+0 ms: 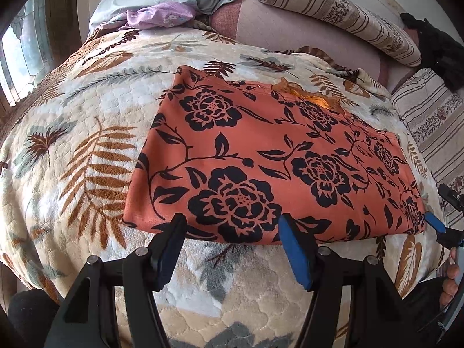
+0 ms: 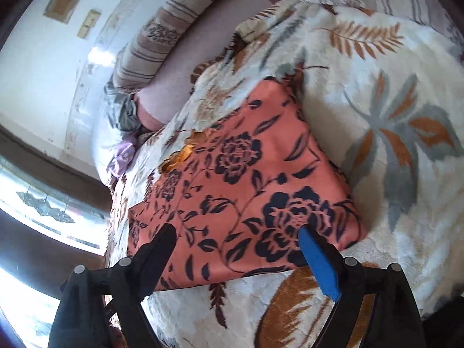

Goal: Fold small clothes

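The orange floral garment (image 1: pixel 278 162) lay folded, long axis along the blanket's (image 1: pixel 87 133) near edge; your left gripper (image 1: pixel 232 226) and right gripper (image 2: pixel 237 237) stood spread, empty.

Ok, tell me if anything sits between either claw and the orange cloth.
Nothing visible does. The left claw and right claw both stand open at the near edge of the cloth, with only bare blanket around it. The pillows lie far behind.

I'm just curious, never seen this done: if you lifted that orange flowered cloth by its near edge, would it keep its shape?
Probably not. The orange flowered cloth lies flat in soft folded layers, so it would likely droop and unfold. It looks thin and light. On the fluffy blanket, pushing may bunch it rather than slide it.
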